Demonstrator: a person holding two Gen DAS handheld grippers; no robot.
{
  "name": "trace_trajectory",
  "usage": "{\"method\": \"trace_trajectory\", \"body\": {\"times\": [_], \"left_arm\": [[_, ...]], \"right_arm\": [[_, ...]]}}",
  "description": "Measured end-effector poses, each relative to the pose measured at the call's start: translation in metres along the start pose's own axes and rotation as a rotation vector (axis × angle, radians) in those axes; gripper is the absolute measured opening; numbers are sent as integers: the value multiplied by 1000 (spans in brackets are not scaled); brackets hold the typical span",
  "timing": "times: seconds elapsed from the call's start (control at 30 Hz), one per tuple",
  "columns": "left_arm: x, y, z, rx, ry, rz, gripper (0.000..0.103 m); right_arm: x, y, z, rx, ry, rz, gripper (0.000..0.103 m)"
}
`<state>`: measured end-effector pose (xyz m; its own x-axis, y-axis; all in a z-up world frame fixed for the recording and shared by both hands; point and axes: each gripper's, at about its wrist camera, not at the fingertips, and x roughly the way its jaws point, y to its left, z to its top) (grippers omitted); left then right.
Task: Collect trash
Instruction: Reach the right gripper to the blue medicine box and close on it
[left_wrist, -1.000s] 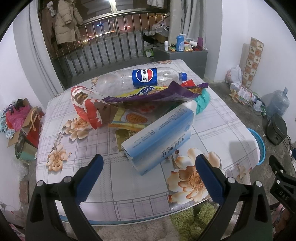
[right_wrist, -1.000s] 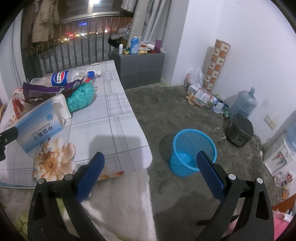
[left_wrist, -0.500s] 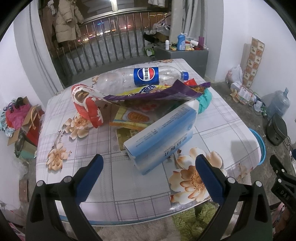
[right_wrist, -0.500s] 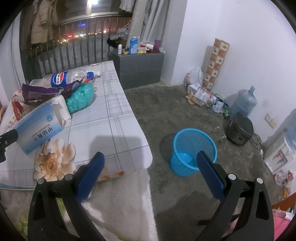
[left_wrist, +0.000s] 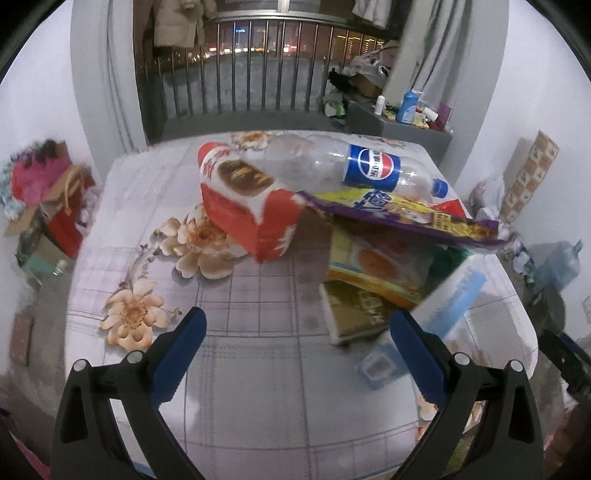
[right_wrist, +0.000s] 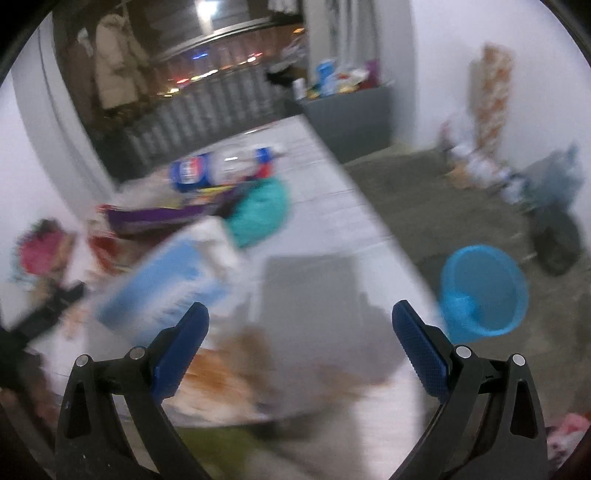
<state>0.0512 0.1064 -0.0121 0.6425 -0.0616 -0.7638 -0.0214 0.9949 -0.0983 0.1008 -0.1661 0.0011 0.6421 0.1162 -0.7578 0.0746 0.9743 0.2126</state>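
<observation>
Trash lies in a heap on the flowered table. There is a red and white carton, a clear Pepsi bottle, a purple snack bag, yellow wrappers and a blue and white box. My left gripper is open and empty above the table's near part, short of the heap. My right gripper is open and empty over the table's right side; its view is blurred. The blue and white box, a teal bag and the blue bin on the floor show there.
A grey cabinet with bottles stands behind the table by the barred window. Bags and boxes sit on the floor at the left. A water jug and clutter lie on the floor at the right.
My left gripper has swung left and moved in over the table; the box now sits at its right. My right gripper has swung left toward the table, and its view has blurred.
</observation>
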Motion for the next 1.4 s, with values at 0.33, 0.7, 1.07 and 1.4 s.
{"method": "trace_trajectory", "body": {"times": [0.33,0.7,1.07,1.4], "left_arm": [[22,30,1,-33,-10,-188,97],[55,21,-11,69,19,-213,97],[69,14,-25,139,65,-180,97],[71,4,-35,216,41,-147,97]], "right_arm": [[61,75,25,42,99,146,94],[76,51,14,116,161,185,86],[56,-12,-1,312,195,249,82],[55,-72,-19,600,235,409,68]]}}
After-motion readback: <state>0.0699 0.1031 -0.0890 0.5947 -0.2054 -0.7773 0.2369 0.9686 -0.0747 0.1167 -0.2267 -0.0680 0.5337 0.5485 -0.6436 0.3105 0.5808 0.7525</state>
